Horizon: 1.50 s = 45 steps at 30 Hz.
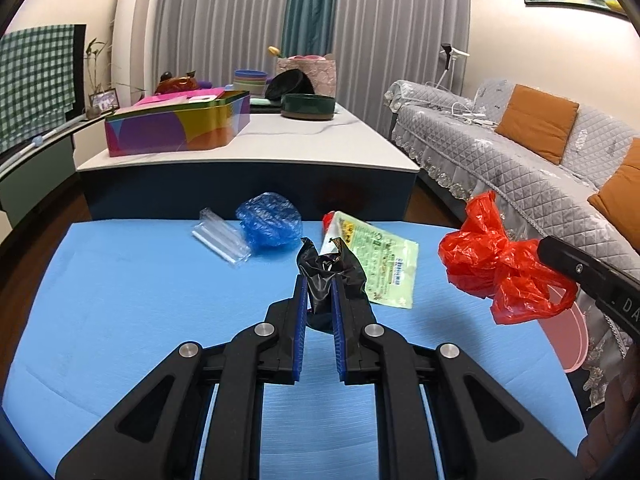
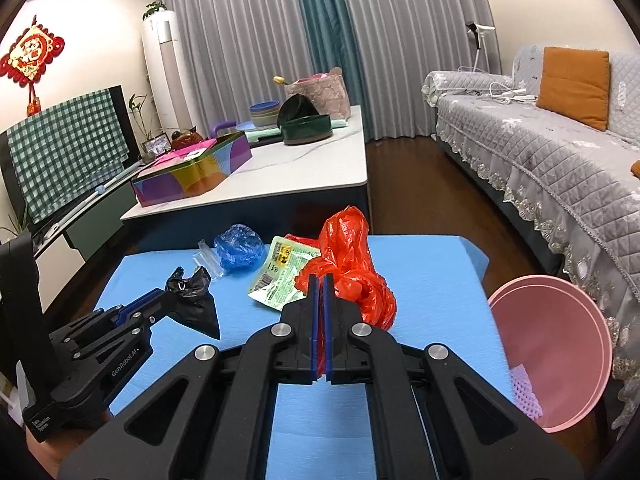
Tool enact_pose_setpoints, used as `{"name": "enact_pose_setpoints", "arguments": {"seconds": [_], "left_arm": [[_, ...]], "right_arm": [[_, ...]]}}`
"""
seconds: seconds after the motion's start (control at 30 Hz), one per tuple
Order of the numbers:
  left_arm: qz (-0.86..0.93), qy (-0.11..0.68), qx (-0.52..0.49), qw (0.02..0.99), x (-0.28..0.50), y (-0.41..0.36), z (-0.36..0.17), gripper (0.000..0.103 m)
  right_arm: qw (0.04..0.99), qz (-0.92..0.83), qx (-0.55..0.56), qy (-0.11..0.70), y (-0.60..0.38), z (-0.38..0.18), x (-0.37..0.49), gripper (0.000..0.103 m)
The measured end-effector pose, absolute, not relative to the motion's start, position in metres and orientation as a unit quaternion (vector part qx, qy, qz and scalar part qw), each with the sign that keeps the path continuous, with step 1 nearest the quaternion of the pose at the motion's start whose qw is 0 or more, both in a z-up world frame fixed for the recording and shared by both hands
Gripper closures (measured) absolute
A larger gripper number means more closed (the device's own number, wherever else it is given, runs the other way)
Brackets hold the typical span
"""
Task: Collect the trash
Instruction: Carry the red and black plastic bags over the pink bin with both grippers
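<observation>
Nearest the lens, the left gripper (image 1: pixel 320 300) has its fingers (image 1: pixel 301 312) clamped on a black plastic bag (image 1: pixel 320 280), raised clear of the blue surface (image 1: pixel 120 300). Right gripper (image 2: pixel 319 292): fingers closed on a red plastic bag (image 2: pixel 348 264), also off the surface. Remaining trash on the surface: blue crumpled film (image 1: pixel 268 220), clear wrapper (image 1: pixel 222 236), green snack packet (image 1: pixel 384 264). Step in hand, as judged: carrying both bags to disposal. A pink bin (image 2: pixel 560 360) stands just beside the surface's right edge; the next move calls for positioning each bag over its opening, then releasing.
</observation>
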<state>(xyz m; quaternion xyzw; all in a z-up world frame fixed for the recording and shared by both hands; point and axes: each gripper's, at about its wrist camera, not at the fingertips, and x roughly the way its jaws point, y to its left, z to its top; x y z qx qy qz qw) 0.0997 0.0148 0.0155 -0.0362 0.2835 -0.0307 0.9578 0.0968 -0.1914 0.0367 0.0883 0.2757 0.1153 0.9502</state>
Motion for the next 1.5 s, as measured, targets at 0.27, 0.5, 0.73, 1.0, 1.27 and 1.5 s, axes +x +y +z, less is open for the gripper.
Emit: {"name": "enact_pose_setpoints", "arguments": {"seconds": [0.27,0.5,0.73,1.0,1.27,1.5], "left_arm": [[-0.040,0.280,-0.033,0.959,0.102,0.003,0.017,0.091],[-0.046,0.274,-0.033,0.960,0.107,-0.012,0.021,0.091],[-0.058,0.269,-0.033,0.961,0.114,-0.032,0.022,0.091],[-0.077,0.271,-0.032,0.959,0.124,-0.056,0.019,0.091],[-0.097,0.273,-0.030,0.957,0.131,-0.082,0.016,0.091],[-0.120,0.273,-0.024,0.954,0.136,-0.113,0.013,0.091]], "right_arm": [[0.954,0.099,0.097,0.266,-0.209,0.042,0.092,0.101],[0.957,0.085,0.098,0.259,-0.222,0.045,0.091,0.101],[0.960,0.066,0.098,0.254,-0.239,0.045,0.090,0.101],[0.961,0.044,0.102,0.253,-0.259,0.042,0.089,0.101],[0.962,0.019,0.107,0.252,-0.284,0.039,0.088,0.101],[0.960,-0.010,0.115,0.253,-0.311,0.033,0.087,0.101]]}}
